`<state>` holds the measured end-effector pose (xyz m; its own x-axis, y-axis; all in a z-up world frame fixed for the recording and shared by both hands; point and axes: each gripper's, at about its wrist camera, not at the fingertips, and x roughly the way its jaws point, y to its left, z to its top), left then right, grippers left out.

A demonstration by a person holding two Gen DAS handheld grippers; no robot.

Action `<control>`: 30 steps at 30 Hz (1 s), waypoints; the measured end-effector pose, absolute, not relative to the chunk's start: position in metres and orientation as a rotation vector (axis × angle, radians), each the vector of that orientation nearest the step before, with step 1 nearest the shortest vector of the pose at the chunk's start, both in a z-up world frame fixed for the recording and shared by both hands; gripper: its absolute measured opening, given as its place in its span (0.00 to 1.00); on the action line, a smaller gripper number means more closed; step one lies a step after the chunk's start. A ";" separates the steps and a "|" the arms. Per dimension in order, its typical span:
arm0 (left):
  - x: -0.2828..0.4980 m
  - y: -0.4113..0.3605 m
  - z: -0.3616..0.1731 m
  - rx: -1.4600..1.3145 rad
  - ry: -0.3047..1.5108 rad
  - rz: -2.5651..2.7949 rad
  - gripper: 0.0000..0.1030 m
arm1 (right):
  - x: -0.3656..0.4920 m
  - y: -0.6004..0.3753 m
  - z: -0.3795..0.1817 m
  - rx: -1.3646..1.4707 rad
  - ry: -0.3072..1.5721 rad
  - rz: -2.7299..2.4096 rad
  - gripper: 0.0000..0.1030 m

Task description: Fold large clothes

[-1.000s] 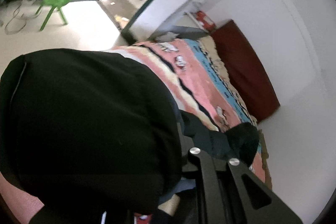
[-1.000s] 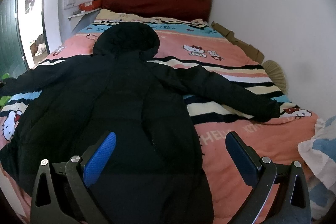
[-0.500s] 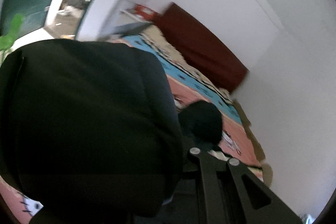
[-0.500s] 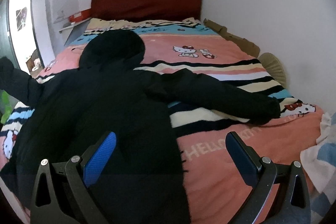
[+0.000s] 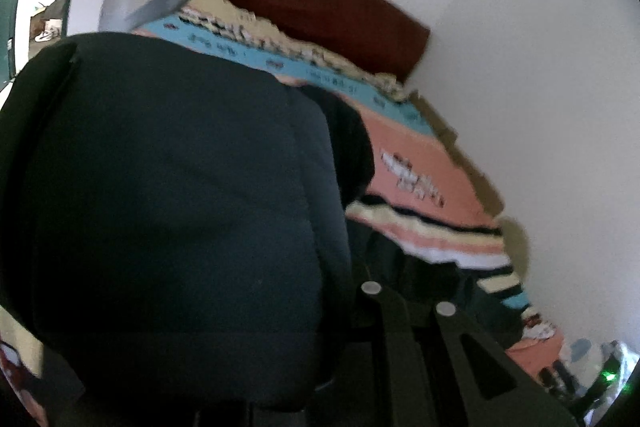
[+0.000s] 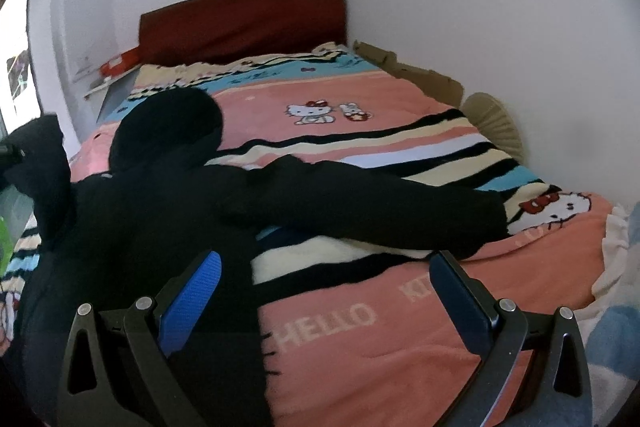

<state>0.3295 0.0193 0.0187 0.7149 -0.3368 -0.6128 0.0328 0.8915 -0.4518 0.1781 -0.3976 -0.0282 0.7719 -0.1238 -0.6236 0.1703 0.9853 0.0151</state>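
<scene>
Sleeve [image 5: 172, 211] of the black hooded coat [image 6: 168, 211] clamped in my left gripper [image 5: 352, 311], raised at far left. Coat sprawls across the pink Hello Kitty blanket [image 6: 380, 339]; my right gripper [image 6: 324, 291] gapes wide, empty, near its hem.

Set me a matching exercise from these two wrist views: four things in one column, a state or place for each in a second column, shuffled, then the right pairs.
Things
1. left hand-held gripper
2. right hand-held gripper
3. jacket's right sleeve
4. headboard

States or places
A. lies stretched out flat across the striped blanket
B. stands dark red against the wall
C. jaws wide apart, nothing between them
D. shut on the jacket's left sleeve, lifted off the bed

Pairs: 1-D, 2-C, 3-A, 4-B
</scene>
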 end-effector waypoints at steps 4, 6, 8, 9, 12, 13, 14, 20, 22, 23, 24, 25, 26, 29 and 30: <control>0.342 -0.019 -0.025 -0.327 0.834 -0.195 0.11 | 0.186 -0.421 -0.036 0.115 0.677 -0.189 0.99; 0.343 -0.031 -0.045 -0.265 0.873 -0.179 0.12 | 0.191 -0.430 -0.042 0.129 0.685 -0.204 0.99; 0.347 -0.041 -0.067 -0.228 0.913 -0.173 0.13 | 0.195 -0.435 -0.046 0.128 0.691 -0.214 0.99; 0.348 -0.045 -0.077 -0.217 0.929 -0.172 0.14 | 0.199 -0.438 -0.049 0.127 0.697 -0.218 0.99; 0.350 -0.053 -0.101 -0.214 0.970 -0.180 0.16 | 0.206 -0.441 -0.056 0.133 0.709 -0.221 0.99; 0.352 -0.054 -0.107 -0.225 0.979 -0.186 0.18 | 0.208 -0.442 -0.058 0.135 0.713 -0.222 0.99; 0.354 -0.054 -0.112 -0.238 0.987 -0.191 0.21 | 0.210 -0.443 -0.060 0.140 0.715 -0.223 0.99; 0.360 -0.063 -0.121 -0.268 1.028 -0.231 0.36 | 0.213 -0.445 -0.068 0.159 0.727 -0.226 0.99; 0.358 -0.072 -0.120 -0.249 1.035 -0.252 0.37 | 0.212 -0.447 -0.069 0.164 0.731 -0.229 0.99; 0.356 -0.076 -0.119 -0.239 1.032 -0.260 0.38 | 0.211 -0.450 -0.070 0.168 0.734 -0.234 0.99; 0.355 -0.079 -0.118 -0.236 1.028 -0.274 0.38 | 0.211 -0.452 -0.071 0.173 0.737 -0.238 0.99; 0.352 -0.081 -0.115 -0.240 1.024 -0.297 0.39 | 0.210 -0.455 -0.072 0.179 0.740 -0.244 0.99; 0.350 -0.083 -0.113 -0.243 1.019 -0.311 0.39 | 0.209 -0.457 -0.073 0.184 0.741 -0.249 0.99; 0.344 -0.082 -0.107 -0.241 1.011 -0.324 0.39 | 0.206 -0.466 -0.076 0.205 0.746 -0.265 0.99; 0.343 -0.081 -0.106 -0.246 1.009 -0.326 0.39 | 0.205 -0.471 -0.077 0.220 0.747 -0.274 0.99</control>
<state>0.3428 -0.0807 -0.1057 0.4912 -0.3778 -0.7849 0.1530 0.9245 -0.3492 0.2047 -0.4705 -0.0772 0.7011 -0.1663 -0.6934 0.3212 0.9418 0.0989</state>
